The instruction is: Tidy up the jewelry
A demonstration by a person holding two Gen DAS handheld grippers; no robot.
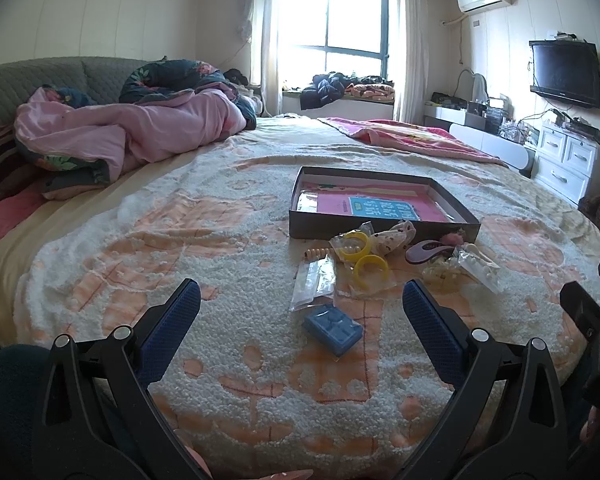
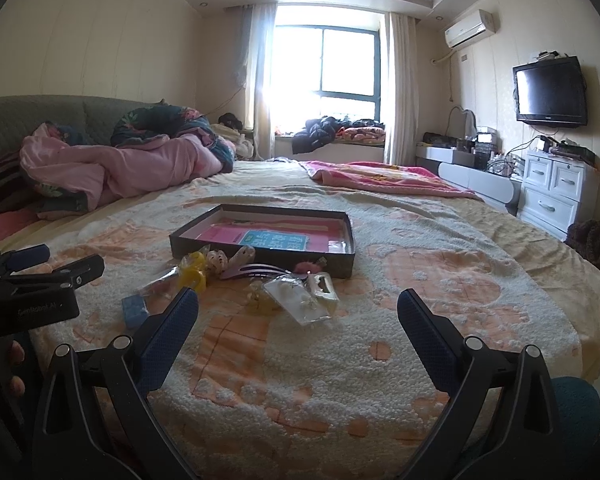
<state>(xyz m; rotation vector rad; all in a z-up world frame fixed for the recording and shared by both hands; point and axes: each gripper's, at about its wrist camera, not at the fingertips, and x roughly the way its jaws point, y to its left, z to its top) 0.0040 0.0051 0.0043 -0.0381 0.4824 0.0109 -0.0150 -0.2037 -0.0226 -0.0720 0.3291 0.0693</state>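
The left gripper (image 1: 301, 302), black-framed with blue textured pads, hovers low over the white-and-orange tufted bedspread (image 1: 140, 264) with its fingers spread wide and nothing between them. The right gripper (image 2: 298, 306), of the same build, is likewise spread apart and empty, held just to the right of the left one; fingertips of a hand (image 2: 15, 368) show at the near left edge of the right wrist view.

Nearest to the left gripper lies a small blue plastic compartment box (image 1: 333, 328), flat on the bedspread. Just beyond it is a clear plastic sleeve (image 1: 314, 284), and to its right two yellow plastic bangles (image 1: 371, 271) in crinkled clear wrapping. A little farther lie a small coiled orange hair tie (image 1: 314, 254), a cream spotted fabric scrunchie (image 1: 398, 236), a purple oval brush (image 1: 428, 251) and a clear packet of pale bead jewelry (image 1: 478, 266) on the right, all in a loose cluster touching or overlapping one another.

Just behind the cluster sits an open shallow dark cardboard box (image 1: 380, 228) with a pink lining and a blue printed card on its floor; a small pink fluffy piece (image 1: 454, 238) lies against its near wall.

Far left is a heaped pink quilt (image 1: 132, 128); far right, a pink blanket (image 1: 412, 136), white drawers (image 1: 568, 160) and a wall-mounted television (image 1: 564, 74).
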